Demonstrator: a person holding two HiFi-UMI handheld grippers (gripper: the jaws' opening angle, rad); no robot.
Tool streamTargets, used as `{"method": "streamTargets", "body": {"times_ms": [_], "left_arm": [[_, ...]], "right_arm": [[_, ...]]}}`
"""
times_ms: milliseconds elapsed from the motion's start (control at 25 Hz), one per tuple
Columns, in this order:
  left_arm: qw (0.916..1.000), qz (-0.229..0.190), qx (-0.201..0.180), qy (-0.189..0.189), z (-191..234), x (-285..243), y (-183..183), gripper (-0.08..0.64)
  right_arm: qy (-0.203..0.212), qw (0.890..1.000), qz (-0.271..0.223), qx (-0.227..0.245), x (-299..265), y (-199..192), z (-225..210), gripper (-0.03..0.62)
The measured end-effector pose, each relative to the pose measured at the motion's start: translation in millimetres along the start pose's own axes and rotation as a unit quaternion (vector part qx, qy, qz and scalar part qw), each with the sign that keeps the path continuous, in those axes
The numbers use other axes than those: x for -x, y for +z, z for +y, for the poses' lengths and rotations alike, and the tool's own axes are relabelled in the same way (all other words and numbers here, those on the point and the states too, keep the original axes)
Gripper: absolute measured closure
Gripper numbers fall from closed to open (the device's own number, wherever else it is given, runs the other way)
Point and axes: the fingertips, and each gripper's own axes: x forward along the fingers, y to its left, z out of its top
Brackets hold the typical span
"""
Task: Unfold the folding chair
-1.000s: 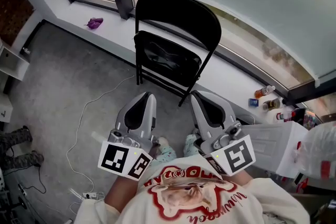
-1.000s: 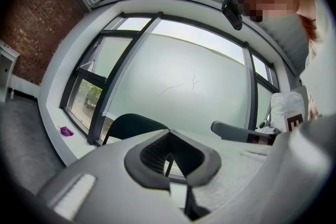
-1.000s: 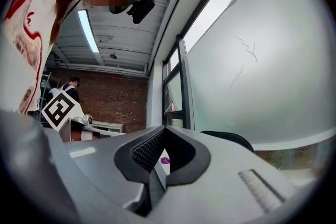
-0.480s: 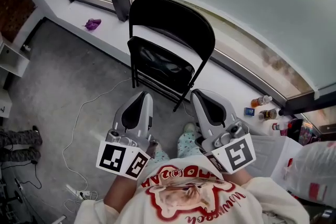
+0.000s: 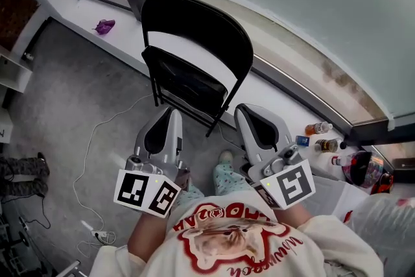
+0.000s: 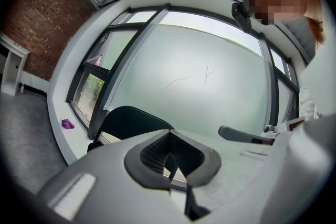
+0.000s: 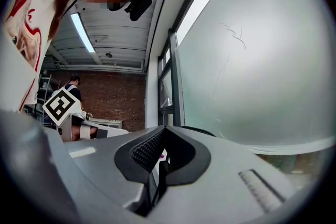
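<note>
The left gripper [image 5: 170, 117] and right gripper [image 5: 249, 112] were held level, jaws closed on nothing, near the folding chair [image 5: 194, 42], apparently poised to take its frame.

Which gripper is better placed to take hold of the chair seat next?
Left, probably: the left gripper points at the chair, just short of its seat; the right gripper sits off to its side.

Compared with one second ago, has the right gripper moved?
Yes. In the head view the right gripper now sits further right of the folding chair, and nearer the bottles on the sill.
</note>
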Motion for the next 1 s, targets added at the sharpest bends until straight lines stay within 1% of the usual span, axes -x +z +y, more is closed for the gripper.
{"method": "streamTargets", "body": {"times_ms": [320, 520, 880, 1000], "left_arm": [[0.9995, 0.025, -0.005, 0.019, 1.5, -33.8, -17.5, 0.560], [0.9989, 0.038, -0.003, 0.029, 4.8, -52.6, -31.7, 0.560], [0.9959, 0.069, 0.009, 0.058, 25.9, -76.5, -62.3, 0.560], [0.9943, 0.086, 0.015, 0.061, 31.1, -85.1, -76.0, 0.558]], "right_arm": [[0.000, 1.000, 0.018, -0.012, -11.5, -22.6, -35.8, 0.566], [0.002, 0.999, 0.034, -0.014, -14.2, -43.2, -56.3, 0.566], [0.001, 0.998, 0.063, -0.026, -24.6, -75.4, -78.8, 0.566], [0.002, 0.997, 0.072, -0.027, -26.7, -85.8, -85.2, 0.566]]}}
